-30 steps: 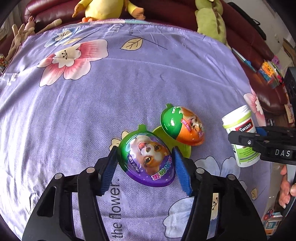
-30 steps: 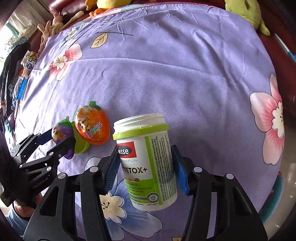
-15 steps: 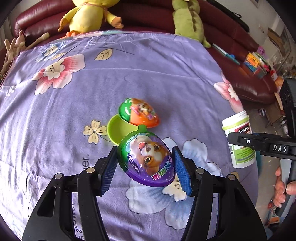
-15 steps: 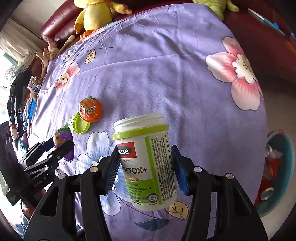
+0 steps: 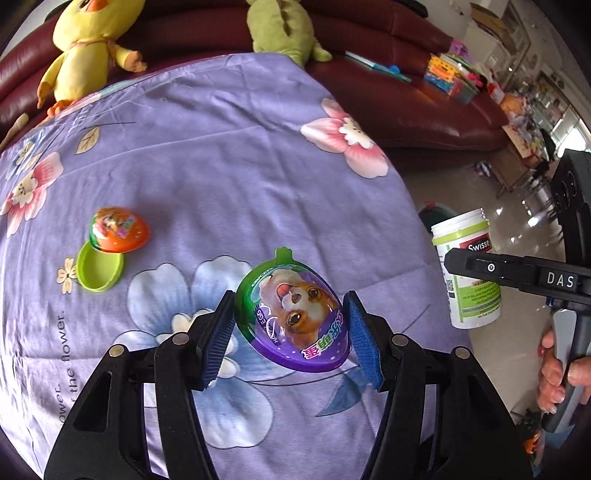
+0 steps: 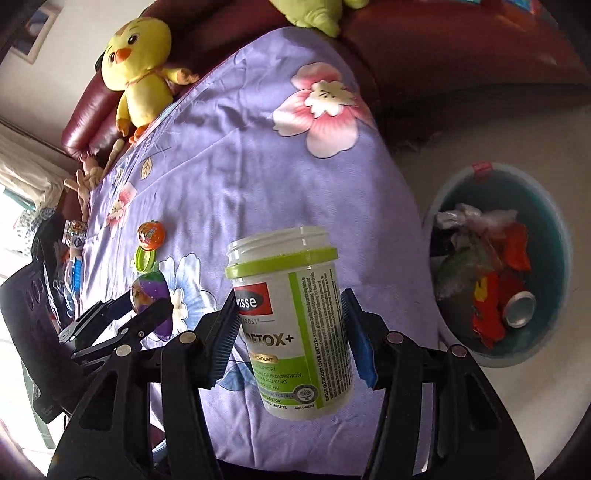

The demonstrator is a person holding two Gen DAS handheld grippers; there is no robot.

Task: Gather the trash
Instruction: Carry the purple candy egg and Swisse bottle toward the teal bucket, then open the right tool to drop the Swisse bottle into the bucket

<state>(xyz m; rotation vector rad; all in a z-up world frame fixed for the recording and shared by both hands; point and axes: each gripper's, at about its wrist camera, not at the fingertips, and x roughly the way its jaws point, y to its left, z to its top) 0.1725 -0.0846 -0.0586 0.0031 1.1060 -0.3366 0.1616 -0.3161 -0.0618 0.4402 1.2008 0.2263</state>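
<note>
Purple floral cloth (image 5: 221, 177) covers the surface under both tools, and its right-hand edge now lies much closer than it did a second ago, with pale floor (image 6: 424, 177) beyond it.

Nearest in the left wrist view, the left gripper (image 5: 291, 328) pinches the purple egg capsule (image 5: 295, 314) between its blue pads (image 5: 364, 339), the same grip as before. A second ago the capsule hung right beside the orange egg capsule (image 5: 118, 230) and the green half shell (image 5: 99, 267); those two now lie well apart from it, off to the left on the cloth, with the orange one resting on the shell's rim.

In the right wrist view, the right gripper (image 6: 290, 332) is clamped on the white and green supplement jar (image 6: 291, 325), held upright, also unchanged. Below and to its right a teal trash bin (image 6: 554, 236) has come into view on the floor, just beside the cloth edge, already holding crumpled wrappers and a can (image 6: 519, 308). A second ago only cloth showed there. A hand (image 5: 557, 373) grips the right tool's handle at the left view's right border.

Between the cloth edge and the bin the floor lies open. Farther off, a dark red sofa (image 5: 406, 92) borders the cloth's far side, with a yellow plush chick (image 6: 140, 62) and a green plush (image 5: 280, 29) against it.
</note>
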